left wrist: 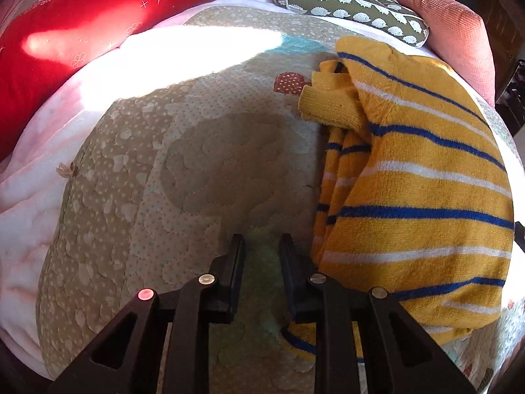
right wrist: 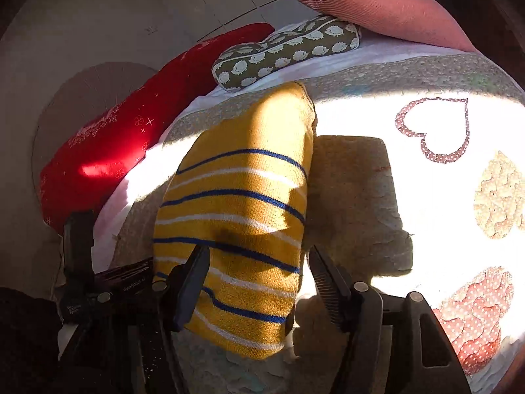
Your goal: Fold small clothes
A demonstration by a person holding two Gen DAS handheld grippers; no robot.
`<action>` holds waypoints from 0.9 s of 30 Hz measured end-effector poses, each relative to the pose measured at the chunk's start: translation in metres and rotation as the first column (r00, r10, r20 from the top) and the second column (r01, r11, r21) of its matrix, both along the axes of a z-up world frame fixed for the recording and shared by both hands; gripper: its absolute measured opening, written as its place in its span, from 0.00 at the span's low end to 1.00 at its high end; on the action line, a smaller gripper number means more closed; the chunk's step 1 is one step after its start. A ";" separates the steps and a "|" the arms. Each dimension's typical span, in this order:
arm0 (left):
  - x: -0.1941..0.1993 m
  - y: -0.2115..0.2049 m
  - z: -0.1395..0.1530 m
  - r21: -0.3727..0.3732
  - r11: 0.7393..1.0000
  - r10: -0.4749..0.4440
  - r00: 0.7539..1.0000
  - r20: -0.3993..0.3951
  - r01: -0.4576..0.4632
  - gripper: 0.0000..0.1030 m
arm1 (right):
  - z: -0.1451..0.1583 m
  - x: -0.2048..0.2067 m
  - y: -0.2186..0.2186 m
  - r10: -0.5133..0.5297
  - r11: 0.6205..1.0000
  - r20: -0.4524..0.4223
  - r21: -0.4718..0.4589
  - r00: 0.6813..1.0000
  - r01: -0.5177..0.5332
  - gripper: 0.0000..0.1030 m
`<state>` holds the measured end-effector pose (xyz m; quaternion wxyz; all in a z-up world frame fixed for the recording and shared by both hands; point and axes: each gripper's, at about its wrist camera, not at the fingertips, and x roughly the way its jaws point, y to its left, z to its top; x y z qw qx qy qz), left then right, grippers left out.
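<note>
The yellow striped garment (left wrist: 423,177) lies folded on the quilted bed (left wrist: 197,170) at frame right. The left tongs (left wrist: 261,246) hover empty beside it; the right tongs (right wrist: 259,256) straddle it, released, letting the fold rest.

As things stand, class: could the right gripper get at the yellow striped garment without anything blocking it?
Probably yes. The right gripper has its jaws open astride the near end of the yellow striped garment, which lies on the quilt. Nothing sits between them, and the hedgehog-print bolster lies well beyond.
</note>
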<state>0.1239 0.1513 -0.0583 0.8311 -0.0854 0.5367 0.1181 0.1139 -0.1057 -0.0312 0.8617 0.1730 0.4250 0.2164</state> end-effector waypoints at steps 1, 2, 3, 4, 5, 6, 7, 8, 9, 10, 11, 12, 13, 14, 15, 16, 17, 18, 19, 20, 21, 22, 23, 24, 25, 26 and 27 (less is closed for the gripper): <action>0.000 0.000 0.000 -0.001 1.000 0.003 1.000 0.000 -0.003 0.22 | -0.004 0.010 -0.003 -0.005 0.999 -0.017 0.033 1.000 0.006 0.74; 0.002 0.000 -0.001 -0.004 1.000 0.006 1.000 0.000 -0.006 0.22 | -0.011 0.022 -0.005 0.011 0.997 -0.050 0.075 0.999 -0.008 0.74; 0.002 0.001 -0.001 -0.008 1.000 0.010 1.000 0.001 -0.010 0.22 | -0.021 0.037 -0.004 0.037 0.992 -0.095 0.125 0.995 -0.025 0.75; 0.003 0.001 -0.001 -0.013 1.000 0.013 1.000 0.003 -0.013 0.22 | -0.034 0.052 0.001 0.080 0.980 -0.145 0.192 0.986 -0.051 0.75; 0.003 0.002 -0.001 -0.019 1.000 0.016 1.000 0.004 -0.016 0.22 | -0.046 0.064 0.003 0.109 0.966 -0.181 0.252 0.977 -0.061 0.78; 0.003 0.003 -0.001 -0.027 0.999 0.019 1.000 0.005 -0.019 0.22 | -0.056 0.072 0.005 0.124 0.950 -0.204 0.306 0.971 -0.057 0.78; 0.002 0.004 -0.001 -0.034 0.999 0.024 1.000 0.006 -0.023 0.22 | -0.064 0.077 0.006 0.128 0.931 -0.215 0.362 0.968 -0.043 0.78; 0.002 0.005 0.000 -0.041 0.999 0.027 1.000 0.007 -0.027 0.22 | -0.065 0.077 0.007 0.103 0.920 -0.213 0.391 0.972 -0.012 0.66; 0.001 0.005 0.001 -0.048 0.998 0.034 0.999 0.005 -0.034 0.22 | -0.064 0.077 0.007 0.096 0.909 -0.218 0.416 0.971 0.004 0.52; 0.000 0.005 0.002 -0.056 0.998 0.041 0.999 0.000 -0.041 0.22 | -0.059 0.075 0.006 0.097 0.902 -0.213 0.432 0.972 0.004 0.50; -0.002 0.004 0.003 -0.064 0.997 0.049 0.999 -0.003 -0.049 0.22 | -0.052 0.073 0.005 0.091 0.912 -0.200 0.411 0.976 -0.001 0.46; -0.004 0.001 0.005 -0.073 0.996 0.051 0.999 -0.004 -0.051 0.22 | -0.044 0.070 0.003 0.090 0.925 -0.183 0.381 0.979 -0.013 0.44; -0.005 -0.001 0.007 -0.083 0.995 0.049 0.999 -0.002 -0.049 0.22 | -0.036 0.066 -0.001 0.094 0.928 -0.166 0.372 0.982 -0.026 0.44; -0.007 -0.005 0.008 -0.099 0.994 0.044 0.999 -0.002 -0.044 0.22 | -0.030 0.063 -0.006 0.090 0.931 -0.157 0.365 0.983 -0.027 0.44; -0.008 -0.010 0.009 -0.118 0.992 0.036 0.999 -0.002 -0.036 0.22 | -0.023 0.060 -0.013 0.082 0.937 -0.143 0.350 0.986 -0.027 0.44; -0.009 -0.015 0.010 -0.135 0.990 0.028 1.000 -0.001 -0.028 0.22 | -0.016 0.056 -0.021 0.073 0.945 -0.125 0.326 0.990 -0.028 0.44; -0.010 -0.020 0.010 -0.146 0.989 0.021 1.000 0.001 -0.021 0.22 | -0.012 0.053 -0.030 0.056 0.953 -0.113 0.304 0.992 -0.020 0.44; -0.011 -0.025 0.010 -0.152 0.988 0.015 1.000 0.006 -0.014 0.22 | -0.009 0.050 -0.039 0.035 0.959 -0.108 0.282 0.994 -0.003 0.44; -0.012 -0.029 0.011 -0.156 0.988 0.010 1.000 0.013 -0.008 0.22 | -0.007 0.048 -0.047 0.014 0.971 -0.102 0.239 0.995 0.011 0.45; -0.013 -0.032 0.012 -0.160 0.987 0.005 1.000 0.020 -0.002 0.22 | -0.006 0.048 -0.050 -0.004 0.985 -0.099 0.172 0.995 0.022 0.49; -0.015 -0.034 0.014 -0.162 0.987 0.002 1.000 0.026 0.003 0.22 | -0.010 0.048 -0.051 -0.010 0.994 -0.106 0.104 0.994 0.021 0.56; -0.017 -0.036 0.016 -0.164 0.986 0.001 1.000 0.029 0.004 0.22 | -0.015 0.050 -0.047 0.000 0.999 -0.129 0.048 0.992 0.006 0.57; -0.021 -0.036 0.019 -0.170 0.985 0.000 0.999 0.034 0.006 0.22 | -0.019 0.050 -0.048 0.003 1.000 -0.146 0.004 0.989 -0.002 0.57; -0.024 -0.035 0.022 -0.174 0.985 -0.001 0.999 0.044 0.009 0.22 | -0.017 0.047 -0.050 0.001 1.000 -0.142 -0.011 0.990 -0.002 0.57; -0.029 -0.034 0.027 -0.170 0.985 -0.003 0.999 0.053 0.012 0.22 | -0.012 0.044 -0.055 -0.008 1.000 -0.123 -0.006 0.992 0.007 0.57; -0.034 -0.033 0.031 -0.158 0.987 -0.005 0.998 0.064 0.015 0.23 | -0.004 0.038 -0.059 -0.024 1.000 -0.100 -0.010 0.995 0.023 0.58; -0.039 -0.031 0.035 -0.143 0.990 -0.005 0.997 0.075 0.015 0.25 | 0.006 0.032 -0.061 -0.050 0.998 -0.066 -0.043 0.997 0.047 0.59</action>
